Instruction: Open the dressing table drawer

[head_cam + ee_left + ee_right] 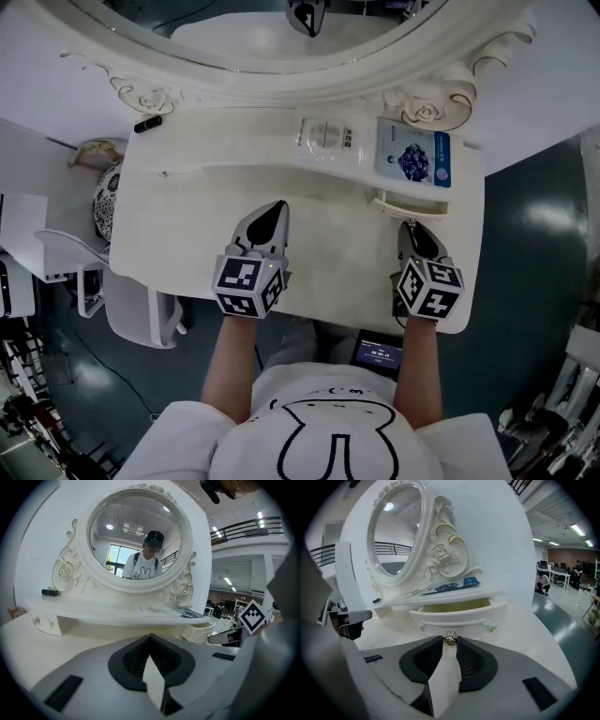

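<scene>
Forearms both reach forward from the torso, side by side, each gripper tipped nose-down toward the dressing table (187,216). We note the left gripper (150,637) over the middle of the tabletop, jaws together with nothing between them, pointing at the mirror (140,536). We find the right gripper (450,642) near the table's right front corner, its pads pressed on either side of the small metal knob (450,639) of the drawer (459,613). The drawer stands partly pulled out beneath the shelf (225,141), its hollow showing behind the front panel. Open tabletop spreads between the grippers. The table's right edge lies just beside the right gripper, with dark floor (534,234) beyond. A blue sachet (412,157) lies on the shelf above the drawer.
</scene>
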`<move>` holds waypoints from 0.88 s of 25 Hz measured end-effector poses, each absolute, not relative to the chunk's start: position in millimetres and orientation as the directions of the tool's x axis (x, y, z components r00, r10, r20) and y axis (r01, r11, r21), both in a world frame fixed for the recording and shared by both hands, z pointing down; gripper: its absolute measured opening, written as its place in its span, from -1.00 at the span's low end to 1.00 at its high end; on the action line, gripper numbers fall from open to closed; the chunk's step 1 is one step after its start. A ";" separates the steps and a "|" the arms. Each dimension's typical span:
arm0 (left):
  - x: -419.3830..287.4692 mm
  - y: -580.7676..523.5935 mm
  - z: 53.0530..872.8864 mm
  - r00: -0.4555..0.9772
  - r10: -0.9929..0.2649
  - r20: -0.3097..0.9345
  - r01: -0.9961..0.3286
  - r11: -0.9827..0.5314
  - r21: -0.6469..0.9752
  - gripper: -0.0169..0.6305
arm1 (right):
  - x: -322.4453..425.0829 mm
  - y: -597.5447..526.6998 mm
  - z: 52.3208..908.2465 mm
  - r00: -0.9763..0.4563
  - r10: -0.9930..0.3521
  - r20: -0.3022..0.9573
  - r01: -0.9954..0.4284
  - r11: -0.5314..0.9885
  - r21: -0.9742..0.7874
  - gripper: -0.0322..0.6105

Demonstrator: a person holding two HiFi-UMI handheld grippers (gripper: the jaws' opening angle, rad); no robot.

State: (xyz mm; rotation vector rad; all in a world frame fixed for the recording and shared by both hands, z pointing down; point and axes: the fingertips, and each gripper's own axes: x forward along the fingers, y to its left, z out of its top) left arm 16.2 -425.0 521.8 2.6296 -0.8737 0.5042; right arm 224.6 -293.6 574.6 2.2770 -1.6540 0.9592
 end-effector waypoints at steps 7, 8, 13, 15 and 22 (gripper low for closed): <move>19.5 -414.3 522.4 0.766 -0.484 0.423 -0.598 -0.778 0.192 -0.92 | 213.8 -278.9 576.6 0.179 -0.790 0.586 -0.895 -0.378 -0.237 -0.55; 20.1 -413.1 522.0 0.767 -0.482 0.423 -0.596 -0.780 0.192 -0.92 | 212.3 -276.7 577.1 0.179 -0.790 0.587 -0.894 -0.379 -0.238 -0.55; 20.5 -407.3 519.8 0.774 -0.473 0.421 -0.584 -0.790 0.186 -0.92 | 207.0 -268.0 577.0 0.182 -0.790 0.586 -0.891 -0.384 -0.241 -0.55; 20.0 -405.3 519.6 0.775 -0.471 0.421 -0.582 -0.792 0.185 -0.92 | 205.6 -265.3 576.9 0.183 -0.789 0.586 -0.891 -0.386 -0.241 -0.55; 22.9 -397.6 517.5 0.785 -0.459 0.416 -0.567 -0.803 0.183 -0.92 | 200.5 -256.4 574.4 0.181 -0.794 0.580 -0.890 -0.383 -0.246 -0.55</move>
